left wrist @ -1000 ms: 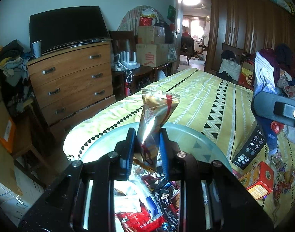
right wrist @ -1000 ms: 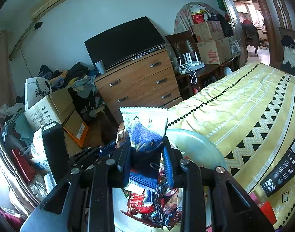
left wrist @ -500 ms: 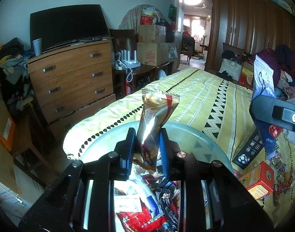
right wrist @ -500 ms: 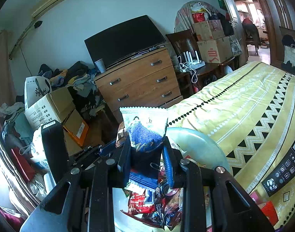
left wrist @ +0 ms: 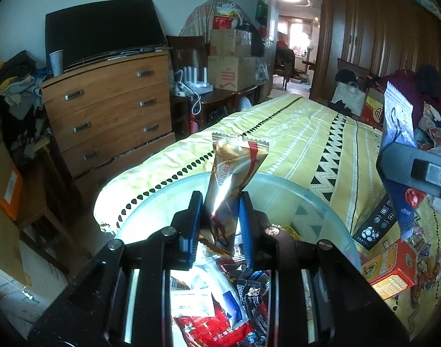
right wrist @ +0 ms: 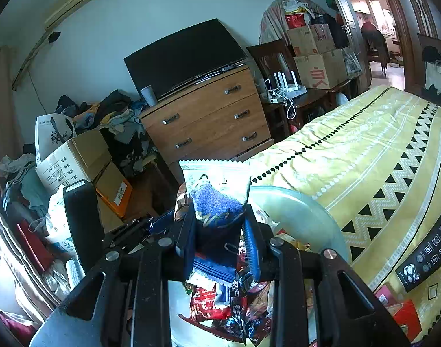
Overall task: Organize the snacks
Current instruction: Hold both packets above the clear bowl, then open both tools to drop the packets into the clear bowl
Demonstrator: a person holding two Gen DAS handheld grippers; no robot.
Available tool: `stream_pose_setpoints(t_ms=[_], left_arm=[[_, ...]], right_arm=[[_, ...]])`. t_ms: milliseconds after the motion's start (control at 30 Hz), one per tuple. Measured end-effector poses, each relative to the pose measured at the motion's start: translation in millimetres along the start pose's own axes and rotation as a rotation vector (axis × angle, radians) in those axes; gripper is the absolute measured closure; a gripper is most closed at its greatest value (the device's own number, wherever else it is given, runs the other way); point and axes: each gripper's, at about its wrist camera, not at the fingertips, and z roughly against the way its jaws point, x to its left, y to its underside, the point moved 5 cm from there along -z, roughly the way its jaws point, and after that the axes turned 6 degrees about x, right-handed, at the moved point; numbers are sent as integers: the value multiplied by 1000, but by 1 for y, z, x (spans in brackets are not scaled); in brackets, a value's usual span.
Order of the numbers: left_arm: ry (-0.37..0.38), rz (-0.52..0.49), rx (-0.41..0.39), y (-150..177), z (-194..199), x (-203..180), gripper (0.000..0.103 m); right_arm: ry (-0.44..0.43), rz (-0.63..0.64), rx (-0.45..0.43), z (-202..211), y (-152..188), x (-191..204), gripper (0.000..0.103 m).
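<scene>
Yellow patterned bedding [left wrist: 301,133] stretches ahead of us, with a round glass desk [left wrist: 281,190] at its near edge carrying a heap of snack packets [left wrist: 220,315]. Our left tool [left wrist: 220,219] is clamped on a gold packet with a red ribbon print [left wrist: 234,167], held upright above the heap. Our right tool [right wrist: 220,231] grips a blue-and-white packet [right wrist: 217,193] upright over the same pile, beside a black remote [right wrist: 425,257] on the bed.

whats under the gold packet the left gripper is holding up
Below the gold packet, clamped in the left gripper, a pile of snack packets lies on a round glass plate. The gripper body hides much of it.
</scene>
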Motion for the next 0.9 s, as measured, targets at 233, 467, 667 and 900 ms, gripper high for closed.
stream_pose_setpoints(t_ms=[233, 467, 667, 900], left_arm=[[-8, 5, 14, 1, -6, 3, 77], [-10, 6, 25, 3, -9, 4, 76], [-14, 6, 31, 5, -11, 5, 65], [-39, 14, -14, 10, -9, 12, 15]], right_arm=[[-8, -4, 12, -7, 1, -1, 68], [-10, -5, 21, -11, -1, -1, 67], [-10, -3, 21, -14, 0, -2, 60], [-3, -7, 26, -11, 10, -4, 55]])
